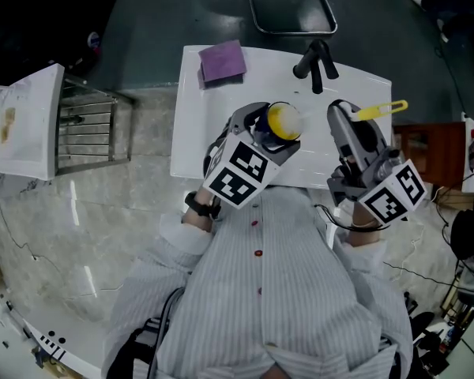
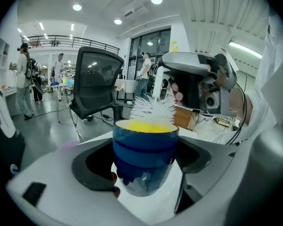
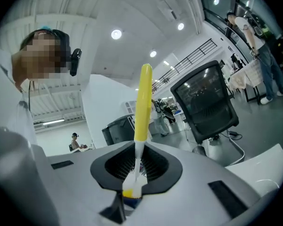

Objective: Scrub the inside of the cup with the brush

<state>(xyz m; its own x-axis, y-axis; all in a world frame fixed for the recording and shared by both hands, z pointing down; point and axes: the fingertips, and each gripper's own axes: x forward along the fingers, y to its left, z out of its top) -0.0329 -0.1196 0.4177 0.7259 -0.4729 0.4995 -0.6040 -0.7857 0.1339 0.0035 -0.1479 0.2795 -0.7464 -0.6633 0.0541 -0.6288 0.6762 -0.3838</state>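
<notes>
**Camera Placement**

The head view is looking steeply down from above the person onto the table point(image 1: 193, 140) at frame center. The left gripper view is facing level into the room, close behind the cup point(image 2: 145, 159). The right gripper view is pointing upward along the brush point(image 3: 142, 102). Both gripper views are sharing the office chair point(image 2: 96, 86).

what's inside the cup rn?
Yellow lining at the rim of the cup, white brush bristles showing above it. The blue wall hides the bottom and whether the bristles dip in.

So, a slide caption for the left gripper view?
Left tool holds a blue, yellow-lined cup; white bristles of the brush show just above its rim.
</notes>
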